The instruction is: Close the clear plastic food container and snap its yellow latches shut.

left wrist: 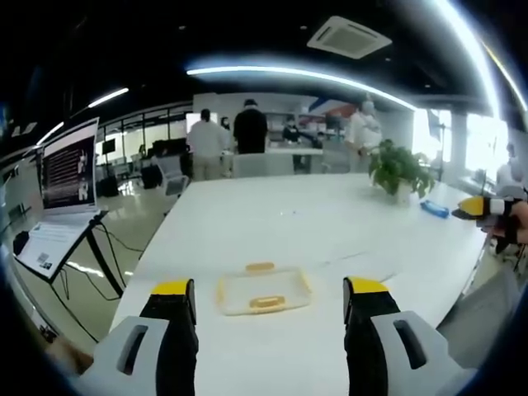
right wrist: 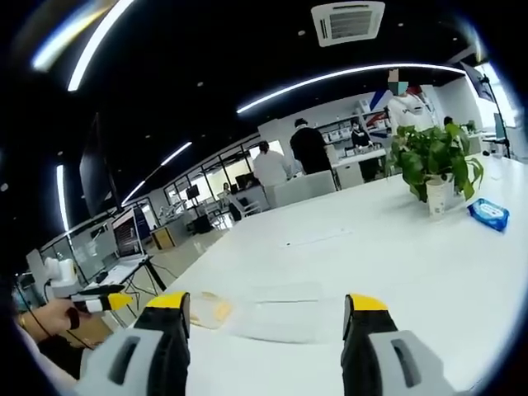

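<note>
A clear plastic food container (left wrist: 264, 291) lies flat on the white table (left wrist: 272, 214), with one yellow latch (left wrist: 260, 266) on its far side and another (left wrist: 266, 303) on its near side. My left gripper (left wrist: 269, 287) is open, its jaws spread wide either side of the container and short of it. My right gripper (right wrist: 267, 300) is open too, and the container (right wrist: 280, 320) lies ahead between its jaws, a yellow latch (right wrist: 219, 309) at its left end. I cannot tell whether the lid is seated. The right gripper (left wrist: 483, 206) also shows at the table's far right, and the left gripper (right wrist: 99, 302) at the left, in a hand.
A potted plant (left wrist: 398, 169) (right wrist: 433, 161) stands on the table with a blue packet (left wrist: 433, 209) (right wrist: 488, 213) beside it. A screen on a stand (left wrist: 70, 177) is off the table's left edge. Several people stand at the back.
</note>
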